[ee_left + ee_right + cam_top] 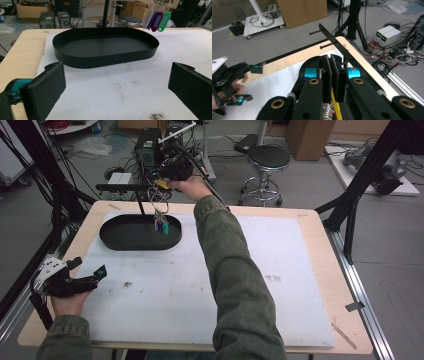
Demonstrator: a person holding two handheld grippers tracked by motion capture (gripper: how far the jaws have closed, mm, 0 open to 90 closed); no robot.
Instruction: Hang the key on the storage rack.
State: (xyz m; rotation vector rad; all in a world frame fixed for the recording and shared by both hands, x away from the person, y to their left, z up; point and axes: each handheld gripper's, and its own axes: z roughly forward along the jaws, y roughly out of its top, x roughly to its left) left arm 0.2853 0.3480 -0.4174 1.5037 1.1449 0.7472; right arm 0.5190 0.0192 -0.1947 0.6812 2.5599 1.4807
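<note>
1. High view: right gripper [161,184] clamps a yellow tag [161,183]; key bunch [161,222] dangles below its fingers, over the black tray [112,240].
2. Right gripper view: pads pressed together, tag mostly hidden.
3. Left gripper [100,271] jaws wide apart, nothing between them.

The person wears olive-green sleeves [235,270] with ribbed cuffs. The left gripper [101,271] is black with teal fittings and a grey three-cornered plate on top. The right gripper [331,75] has black arms with brass-ringed pivots, teal cylinders, flat black foam-faced jaws and a black cable.
</note>
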